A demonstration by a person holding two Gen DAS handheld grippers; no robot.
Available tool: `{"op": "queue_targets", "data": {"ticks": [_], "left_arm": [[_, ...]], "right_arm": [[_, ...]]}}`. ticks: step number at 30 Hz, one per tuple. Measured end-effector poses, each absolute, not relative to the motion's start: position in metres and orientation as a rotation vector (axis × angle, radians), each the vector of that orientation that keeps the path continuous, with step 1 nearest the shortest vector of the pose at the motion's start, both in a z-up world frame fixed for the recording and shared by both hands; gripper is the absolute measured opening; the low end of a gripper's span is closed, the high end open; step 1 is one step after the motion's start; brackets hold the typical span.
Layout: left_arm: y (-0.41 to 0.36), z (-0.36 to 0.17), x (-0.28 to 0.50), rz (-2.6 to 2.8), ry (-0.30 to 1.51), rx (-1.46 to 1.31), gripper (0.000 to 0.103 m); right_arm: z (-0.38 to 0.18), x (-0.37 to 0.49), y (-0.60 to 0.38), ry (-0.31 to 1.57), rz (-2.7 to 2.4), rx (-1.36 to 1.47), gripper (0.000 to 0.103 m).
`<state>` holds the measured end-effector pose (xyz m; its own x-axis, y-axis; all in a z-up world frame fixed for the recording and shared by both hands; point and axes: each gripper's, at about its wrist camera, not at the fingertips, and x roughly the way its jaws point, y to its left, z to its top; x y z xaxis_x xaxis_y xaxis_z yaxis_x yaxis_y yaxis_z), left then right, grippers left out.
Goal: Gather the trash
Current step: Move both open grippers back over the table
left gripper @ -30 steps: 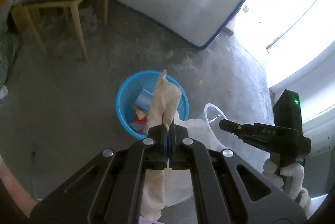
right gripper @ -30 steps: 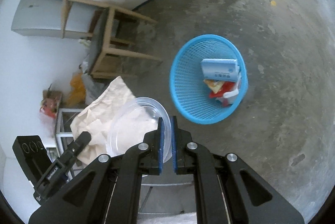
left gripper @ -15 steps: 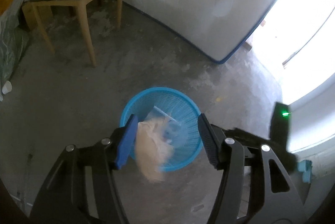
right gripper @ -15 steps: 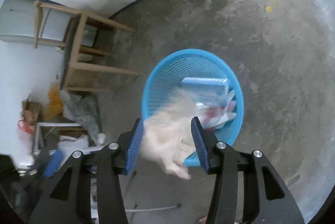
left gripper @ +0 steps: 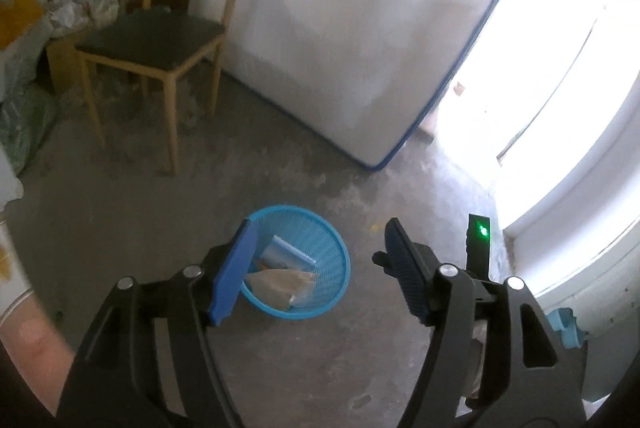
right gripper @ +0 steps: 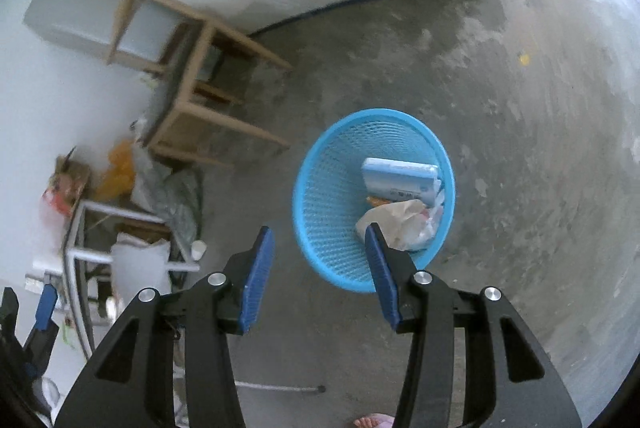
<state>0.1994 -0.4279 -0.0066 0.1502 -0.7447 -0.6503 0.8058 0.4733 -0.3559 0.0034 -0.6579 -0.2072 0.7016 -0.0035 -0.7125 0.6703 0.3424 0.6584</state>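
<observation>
No readable writing anywhere: the pale blue box (right gripper: 400,177) in the basket (right gripper: 320,195) carries a small printed patch on its face, too blurred to make out.

Left gripper (left gripper: 320,270) stands wide apart with nothing between its blue pads; its jaws have just been opening, and only bare floor and the basket show through the gap. Right gripper (right gripper: 320,268) is parted about halfway, empty too, having just been opening as well. Neither touches the trash.

The trash sits inside the blue mesh basket. The crumpled tan paper (right gripper: 394,224) lies low against the basket wall, on the side nearest the right gripper, bunched into a lump with no clear long axis from above; in the left view the paper (left gripper: 280,282) stretches roughly left to right across the basket's bottom. The box lies flat just beyond it, long axis running left to right in the right view, with something orange and clear wrapping tucked beside.

The basket stands upright on a bare grey concrete floor (right gripper: 520,107), stained and patchy. A white mattress (left gripper: 340,27) with blue piping leans nearby. A wooden chair (left gripper: 160,39) with a dark seat stands by the wall, bags and clutter (right gripper: 120,179) heaped beside it. Strong daylight pours through a doorway (left gripper: 560,67).
</observation>
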Motion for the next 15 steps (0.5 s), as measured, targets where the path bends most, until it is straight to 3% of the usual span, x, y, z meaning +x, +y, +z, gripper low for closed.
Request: {"op": "queue_targets", "data": {"ticks": [5,8,15], "left_arm": [[-0.340,0.034,0.167,-1.069,0.745,0.048,0.068],[-0.277,0.046,0.148,-1.001,0.682,0.005,0.077],[-0.150,0.056,0.105,-0.814,0.552,-0.009,0.079]], "right_arm": [[-0.161,-0.021,-0.607,0.681,-0.416,1.004,0.054],[-0.139,-0.025,-0.572,0.698,-0.369,0.938,0.056],[-0.087,-0.006,-0.492,0.695,-0.190,0.873,0.067]]}}
